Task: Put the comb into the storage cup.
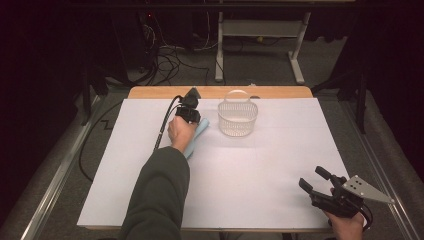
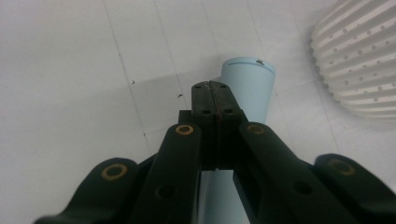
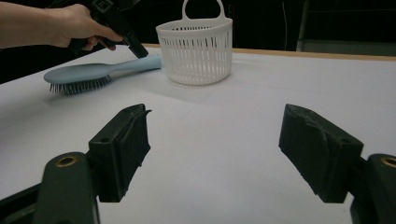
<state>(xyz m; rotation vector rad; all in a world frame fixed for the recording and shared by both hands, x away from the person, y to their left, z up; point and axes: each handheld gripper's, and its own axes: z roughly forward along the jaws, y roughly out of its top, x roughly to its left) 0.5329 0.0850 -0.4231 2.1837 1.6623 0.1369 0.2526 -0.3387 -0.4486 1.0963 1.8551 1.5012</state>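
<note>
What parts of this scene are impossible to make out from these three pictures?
- High view: most of the hairbrush is hidden under the hand and sleeve.
- Left gripper view: the left tongs cover the brush handle; whether they touch it is unclear. The basket is cut off at the right edge.
- Right gripper view: the basket's inside is screened by its wall.

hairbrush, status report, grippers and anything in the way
Left gripper shut, above hairbrush handle. Right gripper open, empty, at near edge. Basket beside the handle end, apart.
</note>
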